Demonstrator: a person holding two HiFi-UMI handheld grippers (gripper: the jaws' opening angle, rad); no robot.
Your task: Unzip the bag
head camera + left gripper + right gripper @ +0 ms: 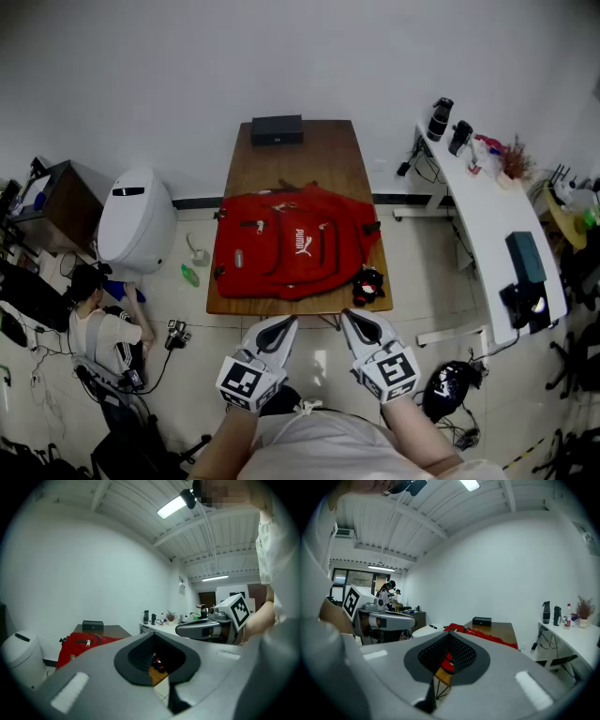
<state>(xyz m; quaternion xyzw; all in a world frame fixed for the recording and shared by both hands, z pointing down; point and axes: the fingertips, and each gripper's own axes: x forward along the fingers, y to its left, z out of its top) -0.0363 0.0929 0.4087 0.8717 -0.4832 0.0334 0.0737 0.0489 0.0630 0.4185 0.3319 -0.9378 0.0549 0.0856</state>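
Observation:
A red backpack (292,242) lies flat on the wooden table (309,155), with its zippers closed as far as I can see. A silver zipper pull (87,642) shows on it in the left gripper view. Both grippers hover side by side in front of the table's near edge, short of the bag and touching nothing. My left gripper (284,322) has its jaws together and empty. My right gripper (353,317) is shut and empty too. In the right gripper view the backpack (487,637) lies beyond my closed jaws.
A black box (277,129) sits at the table's far end, and a small black-and-red object (367,284) near its front right corner. A white desk (497,225) with bottles stands to the right, a white appliance (136,220) to the left. A person (103,328) sits on the floor at left.

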